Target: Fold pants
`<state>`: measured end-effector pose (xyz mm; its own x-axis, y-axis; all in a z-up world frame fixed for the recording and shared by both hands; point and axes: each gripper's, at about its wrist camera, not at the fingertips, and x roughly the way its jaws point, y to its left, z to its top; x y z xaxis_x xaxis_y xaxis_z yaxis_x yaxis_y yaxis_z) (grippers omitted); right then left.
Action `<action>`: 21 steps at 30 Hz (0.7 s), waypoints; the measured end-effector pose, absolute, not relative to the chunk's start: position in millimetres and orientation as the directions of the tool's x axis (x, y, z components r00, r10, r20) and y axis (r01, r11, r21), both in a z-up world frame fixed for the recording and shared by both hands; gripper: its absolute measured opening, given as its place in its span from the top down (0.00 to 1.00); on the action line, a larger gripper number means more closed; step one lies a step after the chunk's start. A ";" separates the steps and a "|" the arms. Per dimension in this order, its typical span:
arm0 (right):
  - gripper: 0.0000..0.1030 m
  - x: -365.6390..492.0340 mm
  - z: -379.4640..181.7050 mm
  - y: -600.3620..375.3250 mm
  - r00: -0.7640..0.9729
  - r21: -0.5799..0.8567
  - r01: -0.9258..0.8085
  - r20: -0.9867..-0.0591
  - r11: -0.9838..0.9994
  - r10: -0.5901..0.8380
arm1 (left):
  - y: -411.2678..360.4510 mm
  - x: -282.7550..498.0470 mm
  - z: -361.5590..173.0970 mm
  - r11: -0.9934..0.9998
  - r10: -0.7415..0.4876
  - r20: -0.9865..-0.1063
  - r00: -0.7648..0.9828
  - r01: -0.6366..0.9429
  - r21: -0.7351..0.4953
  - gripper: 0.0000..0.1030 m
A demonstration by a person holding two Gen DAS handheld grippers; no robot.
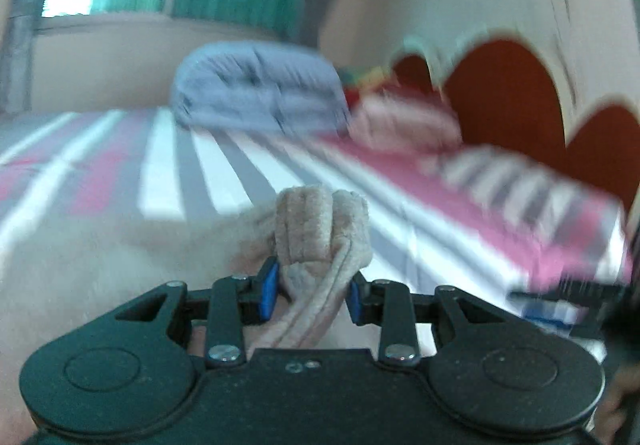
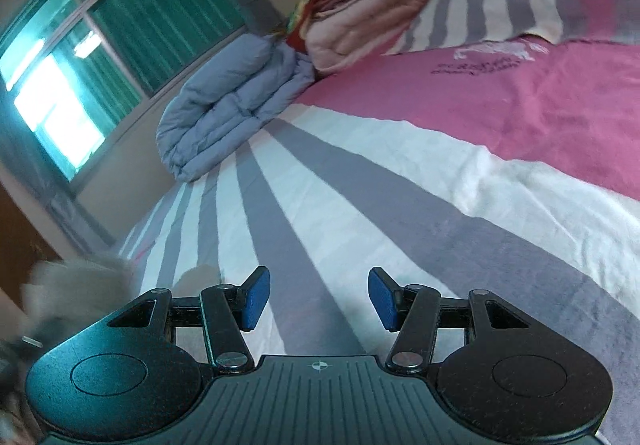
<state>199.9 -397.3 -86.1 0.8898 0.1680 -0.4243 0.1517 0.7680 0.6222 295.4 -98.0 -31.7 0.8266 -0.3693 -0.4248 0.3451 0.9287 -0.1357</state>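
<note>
I have the left gripper (image 1: 310, 291) with its jaws clamped on a bunched ribbed edge of the pants (image 1: 316, 229), likely the waistband or a cuff, lifted over the bed (image 1: 208, 165) so the cloth can be carried into a fold. The right gripper (image 2: 318, 295) hovers over the striped sheet, jaws apart and empty, ready to take another edge. The rest of the pants trails blurred at its left.

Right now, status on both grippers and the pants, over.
Left gripper shut on bunched beige pants. Right gripper open, empty, over striped bedspread. Folded blue quilt far off, nothing blocking.
</note>
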 end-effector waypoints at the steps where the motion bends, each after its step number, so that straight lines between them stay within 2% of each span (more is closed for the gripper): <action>1: 0.47 200.0 -86.8 -401.5 0.890 0.631 0.157 -0.423 0.760 0.168 | -106.9 295.7 -39.9 0.931 -0.361 -0.435 0.825 0.345 -0.119 0.77; 5: 0.47 201.5 -90.9 -410.5 0.887 0.665 0.172 -0.426 0.726 0.180 | -121.8 293.2 -60.5 0.945 -0.309 -0.438 0.844 0.325 -0.040 0.77; 10: 0.47 206.7 -92.3 -406.6 0.876 0.667 0.169 -0.438 0.725 0.200 | -130.3 290.7 -61.3 0.949 -0.276 -0.439 0.855 0.315 0.017 0.77; 13: 0.47 207.1 -91.8 -402.3 0.875 0.661 0.165 -0.441 0.732 0.201 | -133.7 274.5 -55.6 0.950 -0.257 -0.441 0.860 0.309 0.050 0.70; 14: 0.47 206.8 -91.7 -402.2 0.875 0.660 0.166 -0.442 0.732 0.200 | -129.0 263.3 -53.2 0.951 -0.263 -0.437 0.860 0.308 0.035 0.55; 15: 0.47 206.9 -92.2 -401.9 0.875 0.661 0.168 -0.442 0.732 0.199 | -123.4 257.6 -50.3 0.945 -0.297 -0.417 0.859 0.327 0.001 0.27; 16: 0.47 206.6 -92.2 -401.8 0.875 0.661 0.169 -0.442 0.731 0.197 | -115.5 246.3 -47.2 0.932 -0.346 -0.373 0.861 0.362 -0.030 0.15; 17: 0.47 206.0 -92.1 -401.3 0.875 0.661 0.168 -0.441 0.731 0.198 | -109.1 235.5 -44.6 0.925 -0.367 -0.336 0.867 0.380 -0.028 0.12; 18: 0.47 206.7 -91.9 -401.1 0.875 0.662 0.164 -0.440 0.731 0.202 | -102.5 226.9 -41.5 0.921 -0.377 -0.316 0.871 0.390 -0.024 0.15; 21: 0.47 206.6 -88.2 -396.8 0.880 0.666 0.118 -0.414 0.737 0.233 | -59.3 206.1 -30.6 0.934 -0.357 -0.275 0.893 0.350 -0.076 0.14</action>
<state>206.6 -396.8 -88.2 0.8802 0.2327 -0.4137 0.1181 0.7368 0.6657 206.1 -59.3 -30.6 0.8930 -0.3566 -0.2747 0.3495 0.9338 -0.0762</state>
